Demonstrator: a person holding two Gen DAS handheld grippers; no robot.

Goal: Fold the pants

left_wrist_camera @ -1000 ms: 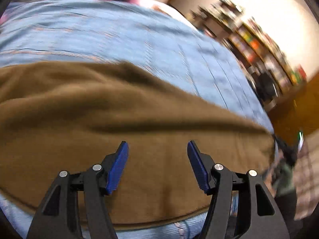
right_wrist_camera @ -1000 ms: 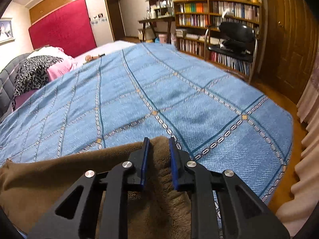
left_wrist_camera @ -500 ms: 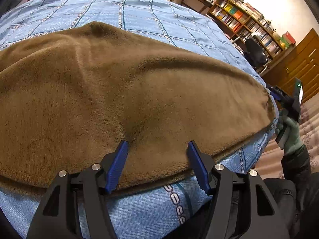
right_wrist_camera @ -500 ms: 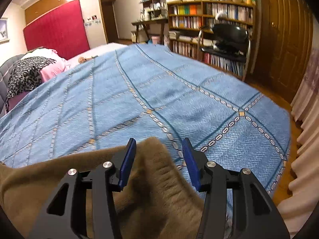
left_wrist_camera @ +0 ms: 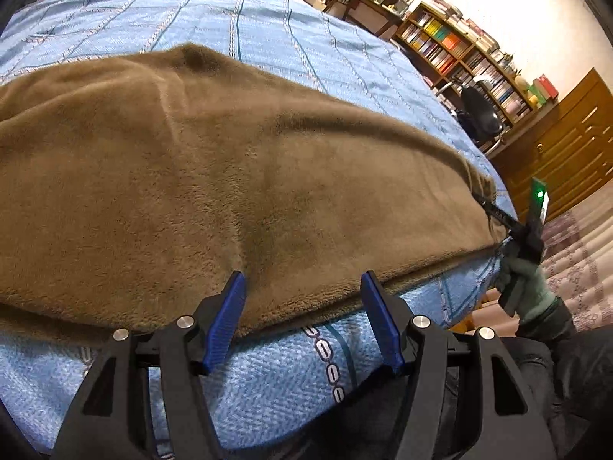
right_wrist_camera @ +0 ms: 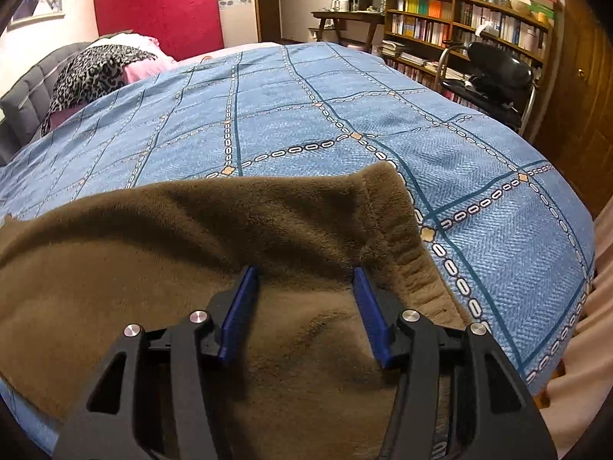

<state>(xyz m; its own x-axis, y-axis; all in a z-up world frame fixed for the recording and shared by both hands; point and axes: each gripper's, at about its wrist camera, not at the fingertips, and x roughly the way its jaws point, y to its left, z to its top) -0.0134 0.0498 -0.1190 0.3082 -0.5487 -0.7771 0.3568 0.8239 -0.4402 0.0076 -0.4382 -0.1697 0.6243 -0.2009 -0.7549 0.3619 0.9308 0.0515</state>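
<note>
Brown fleece pants (left_wrist_camera: 237,176) lie spread flat on the blue patterned bedspread (left_wrist_camera: 291,34). My left gripper (left_wrist_camera: 302,287) is open and empty, hovering at the pants' near edge. My right gripper (right_wrist_camera: 304,278) is open over the ribbed waistband end of the pants (right_wrist_camera: 398,237), with the fabric lying loose below the blue pads. The right gripper also shows in the left wrist view (left_wrist_camera: 525,226) at the pants' far right corner, held by a gloved hand.
The bedspread (right_wrist_camera: 345,115) covers a bed with a leopard-print cloth and pink pillow (right_wrist_camera: 99,69) at its head. A bookshelf (right_wrist_camera: 459,27), a dark chair (right_wrist_camera: 494,73) and wooden doors stand beyond the right side. The bed edge drops off at right.
My right gripper opened and let go of the pants' waistband corner, which now lies on the bed. My left gripper stayed open and pulled back to the pants' near edge.
</note>
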